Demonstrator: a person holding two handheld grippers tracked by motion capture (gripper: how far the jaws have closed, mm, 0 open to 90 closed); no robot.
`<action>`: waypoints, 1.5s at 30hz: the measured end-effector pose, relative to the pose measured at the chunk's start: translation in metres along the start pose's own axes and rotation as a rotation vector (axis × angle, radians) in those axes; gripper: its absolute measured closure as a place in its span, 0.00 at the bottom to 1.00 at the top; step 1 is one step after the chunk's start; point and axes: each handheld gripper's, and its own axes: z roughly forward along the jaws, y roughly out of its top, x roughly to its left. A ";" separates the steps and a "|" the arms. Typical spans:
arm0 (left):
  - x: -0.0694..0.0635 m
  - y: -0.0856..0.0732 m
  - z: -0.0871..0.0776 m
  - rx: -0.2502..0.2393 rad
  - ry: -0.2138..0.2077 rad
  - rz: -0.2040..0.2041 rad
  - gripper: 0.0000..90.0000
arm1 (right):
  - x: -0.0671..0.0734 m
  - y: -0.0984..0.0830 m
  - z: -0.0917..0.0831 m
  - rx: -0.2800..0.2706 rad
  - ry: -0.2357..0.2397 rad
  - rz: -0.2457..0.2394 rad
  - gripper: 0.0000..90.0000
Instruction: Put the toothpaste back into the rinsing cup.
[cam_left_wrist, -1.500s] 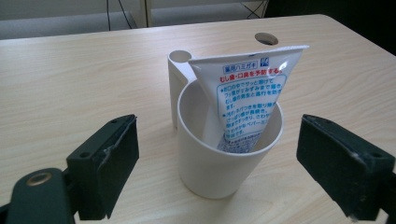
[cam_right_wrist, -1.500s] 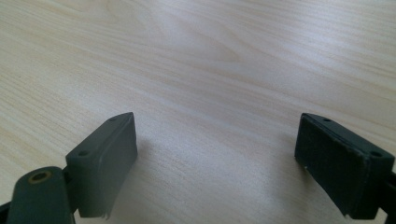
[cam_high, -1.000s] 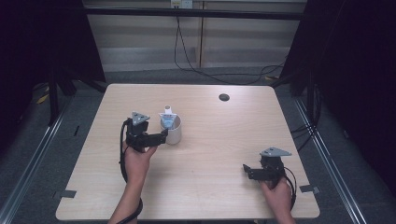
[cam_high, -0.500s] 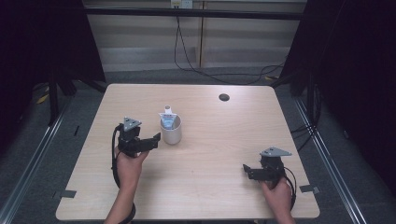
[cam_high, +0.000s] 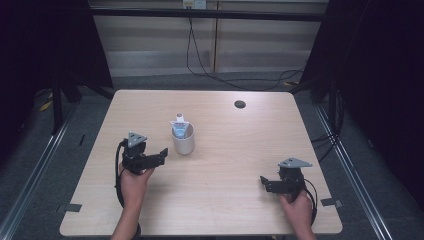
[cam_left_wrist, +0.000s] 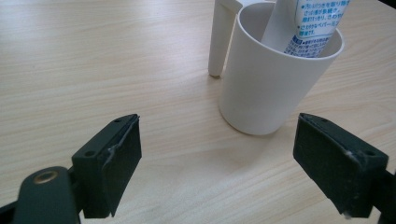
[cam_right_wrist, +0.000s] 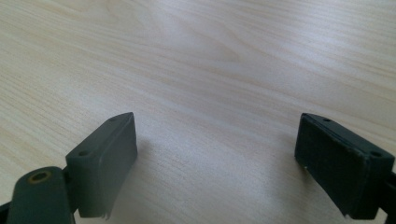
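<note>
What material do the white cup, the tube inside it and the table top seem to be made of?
Cup: probably plastic, matte white, with a smooth, even wall and a moulded handle.
Tube: likely soft plastic, glossy, with blue printed text.
Table: wood or wood-look laminate, pale, with a straight grain and a low sheen.

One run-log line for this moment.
left tool: open, short of cup | tube: upright in cup | right tool: open, over bare table
</note>
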 end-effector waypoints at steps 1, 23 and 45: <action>0.000 -0.001 0.000 -0.002 -0.003 -0.002 0.17 | 0.000 0.000 0.000 0.000 0.000 0.000 0.14; 0.009 -0.027 -0.004 0.014 -0.002 -0.005 0.17 | 0.000 0.000 0.000 0.000 0.000 0.001 0.14; 0.023 -0.054 -0.011 0.067 0.025 0.019 0.17 | 0.000 0.000 0.000 0.000 0.000 0.001 0.14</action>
